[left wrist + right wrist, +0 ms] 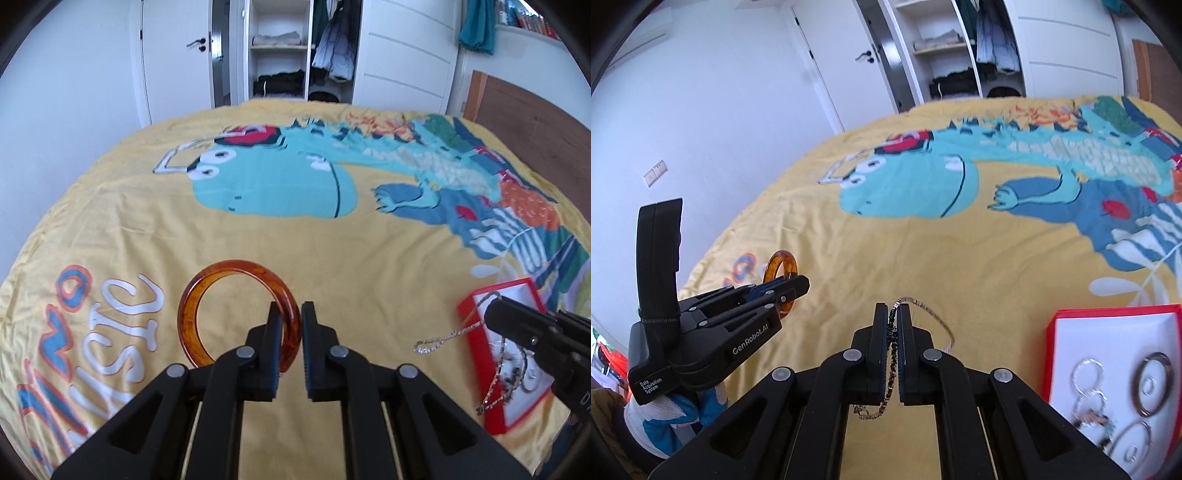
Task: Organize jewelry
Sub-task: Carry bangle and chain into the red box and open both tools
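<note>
Above the bed, left claw clamps a rigid amber bangle by its rim while right claw pinches a limp, seemingly light chain.

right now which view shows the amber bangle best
The left wrist view. There the bangle sits close, its whole ring visible, one side clamped in the left gripper. The right wrist view shows the bangle only small and edge-on, partly hidden by that gripper.

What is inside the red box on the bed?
The red box holds several silver rings and hoops on its white lining, with a small dark piece. Its lower right corner is outside the picture.
</note>
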`<control>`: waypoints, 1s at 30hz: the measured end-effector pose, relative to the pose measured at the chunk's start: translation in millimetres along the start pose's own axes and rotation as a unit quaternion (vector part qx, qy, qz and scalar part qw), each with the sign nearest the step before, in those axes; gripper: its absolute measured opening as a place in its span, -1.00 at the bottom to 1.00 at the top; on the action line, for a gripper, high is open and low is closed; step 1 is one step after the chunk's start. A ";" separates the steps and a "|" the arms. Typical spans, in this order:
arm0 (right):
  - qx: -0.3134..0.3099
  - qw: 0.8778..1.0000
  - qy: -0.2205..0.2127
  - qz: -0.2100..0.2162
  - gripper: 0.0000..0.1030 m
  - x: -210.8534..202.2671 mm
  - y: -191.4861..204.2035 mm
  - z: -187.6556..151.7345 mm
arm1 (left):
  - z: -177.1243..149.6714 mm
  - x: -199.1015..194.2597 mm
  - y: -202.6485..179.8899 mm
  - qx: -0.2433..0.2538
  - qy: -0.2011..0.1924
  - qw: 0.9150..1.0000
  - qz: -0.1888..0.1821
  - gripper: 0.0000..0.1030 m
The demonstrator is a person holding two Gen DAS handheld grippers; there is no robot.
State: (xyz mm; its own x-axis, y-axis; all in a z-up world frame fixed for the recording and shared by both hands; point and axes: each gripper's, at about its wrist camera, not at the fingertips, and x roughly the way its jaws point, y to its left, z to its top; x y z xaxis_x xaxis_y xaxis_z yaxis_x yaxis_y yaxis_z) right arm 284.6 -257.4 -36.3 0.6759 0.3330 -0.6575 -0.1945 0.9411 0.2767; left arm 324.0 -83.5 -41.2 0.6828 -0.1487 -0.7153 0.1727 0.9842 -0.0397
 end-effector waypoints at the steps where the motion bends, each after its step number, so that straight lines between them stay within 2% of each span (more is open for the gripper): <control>1: -0.001 1.000 -0.004 -0.001 -0.92 -8.6 2.2 -0.3 | 0.9 -8.7 -0.7 0.000 -0.004 1.000 -0.002 -0.83; 11: -0.018 0.998 -0.052 -0.022 -0.92 -98.7 29.3 -6.4 | 1.1 -103.0 -17.0 0.017 -0.054 0.998 -0.024 -0.83; 16: -0.018 0.997 -0.068 -0.035 -0.92 -132.3 30.0 -14.1 | -3.0 -132.6 -29.6 0.027 -0.070 0.996 -0.037 -0.83; 24: -0.008 0.995 -0.081 -0.064 -0.92 -164.3 2.3 -22.1 | -5.8 -141.5 -74.5 0.055 -0.072 0.994 -0.069 -0.83; 30: 0.008 0.993 -0.081 -0.090 -0.92 -172.8 -39.5 -24.9 | -10.0 -122.3 -122.8 0.081 -0.054 0.991 -0.097 -0.83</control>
State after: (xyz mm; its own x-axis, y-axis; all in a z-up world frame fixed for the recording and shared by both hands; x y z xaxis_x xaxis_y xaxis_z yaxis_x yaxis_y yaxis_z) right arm 157.9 -350.7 48.9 0.8044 0.1452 -0.5761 -0.0497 0.9827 0.1782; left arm 212.2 -185.1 44.2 0.6962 -0.3516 -0.6259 0.4134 0.9091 -0.0509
